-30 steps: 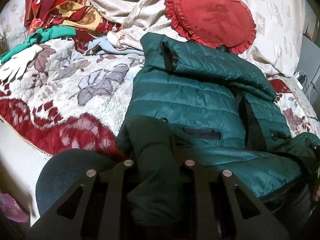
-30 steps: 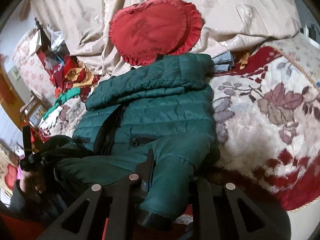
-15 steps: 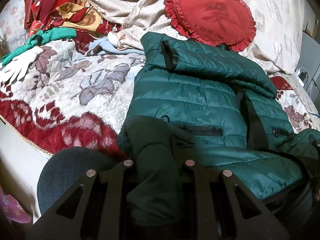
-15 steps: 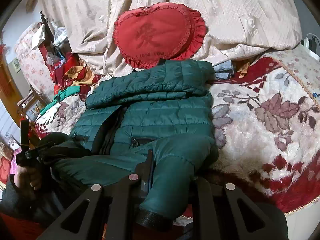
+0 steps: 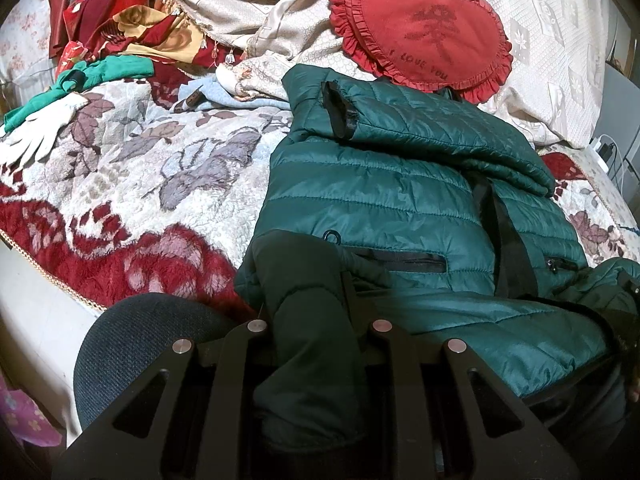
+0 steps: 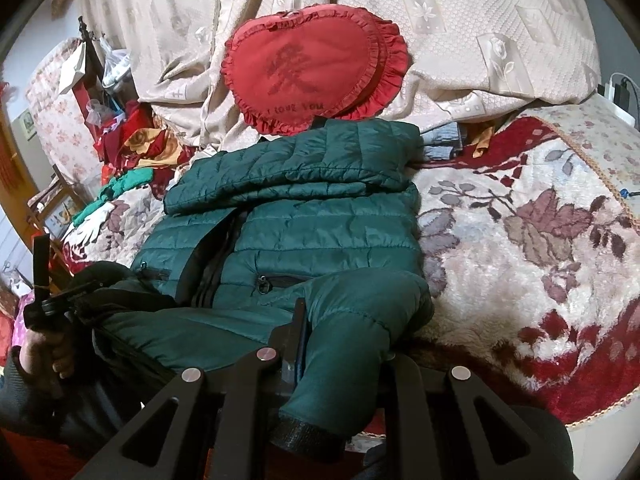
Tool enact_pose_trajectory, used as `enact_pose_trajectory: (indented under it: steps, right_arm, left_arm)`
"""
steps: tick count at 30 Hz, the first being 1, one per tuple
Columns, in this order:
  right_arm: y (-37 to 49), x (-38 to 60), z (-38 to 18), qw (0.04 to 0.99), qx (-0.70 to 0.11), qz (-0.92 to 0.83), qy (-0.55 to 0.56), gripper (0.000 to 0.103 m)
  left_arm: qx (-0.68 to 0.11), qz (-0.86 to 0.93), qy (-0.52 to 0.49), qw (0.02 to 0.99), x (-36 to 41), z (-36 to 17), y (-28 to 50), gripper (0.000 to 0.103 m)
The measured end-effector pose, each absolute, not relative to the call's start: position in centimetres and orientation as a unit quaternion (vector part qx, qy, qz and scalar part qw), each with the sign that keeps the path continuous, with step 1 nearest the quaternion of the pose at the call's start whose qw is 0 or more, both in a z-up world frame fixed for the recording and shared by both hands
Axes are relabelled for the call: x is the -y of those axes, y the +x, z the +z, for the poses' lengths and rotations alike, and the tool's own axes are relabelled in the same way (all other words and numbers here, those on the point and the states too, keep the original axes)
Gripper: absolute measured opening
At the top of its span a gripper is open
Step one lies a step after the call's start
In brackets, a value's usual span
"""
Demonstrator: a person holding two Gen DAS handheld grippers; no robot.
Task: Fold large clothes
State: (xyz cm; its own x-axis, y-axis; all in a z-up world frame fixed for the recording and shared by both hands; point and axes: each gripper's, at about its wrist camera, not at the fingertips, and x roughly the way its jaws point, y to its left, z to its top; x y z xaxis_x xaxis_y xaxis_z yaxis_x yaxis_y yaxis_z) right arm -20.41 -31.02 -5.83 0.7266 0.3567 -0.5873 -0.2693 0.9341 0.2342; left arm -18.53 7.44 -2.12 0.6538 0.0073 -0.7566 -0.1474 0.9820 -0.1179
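Left wrist view: the dark green quilted puffer jacket lies on the floral red-and-cream bed blanket, light, squashy, slippery; the hem corners look best to hold. Left gripper and right gripper each pinch one. The red heart-shaped frilled cushion reads "I LOVE YOU".

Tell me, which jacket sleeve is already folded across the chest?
The far sleeve, lying across the green puffer jacket below the red heart cushion; the grippers hold the near corners.
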Motion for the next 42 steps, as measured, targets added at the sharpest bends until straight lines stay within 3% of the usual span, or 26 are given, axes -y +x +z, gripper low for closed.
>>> enact_pose_trajectory:
  steps: [15, 22, 35, 42]
  right_arm:
    - [-20.6, 30.8, -5.7, 0.931, -0.321, 0.163, 0.051, 0.012]
    - [-23.5, 30.7, -4.3, 0.948, -0.27, 0.161, 0.038, 0.012]
    - [-30.4, 31.9, 0.0, 0.959, -0.199, 0.199, 0.032, 0.012]
    - [-30.1, 32.9, 2.8, 0.963, -0.167, 0.204, 0.052, 0.012]
  left_arm:
    - [-0.396, 0.036, -0.093, 0.913, -7.6, -1.8, -19.0, 0.017]
    - [-0.319, 0.006, -0.111, 0.941, -8.9, 0.8, -22.6, 0.012]
    - [-0.278, -0.016, -0.131, 0.951, -9.6, 5.8, -28.9, 0.012]
    - [-0.251, -0.028, -0.158, 0.954, -9.9, 8.8, -27.1, 0.012]
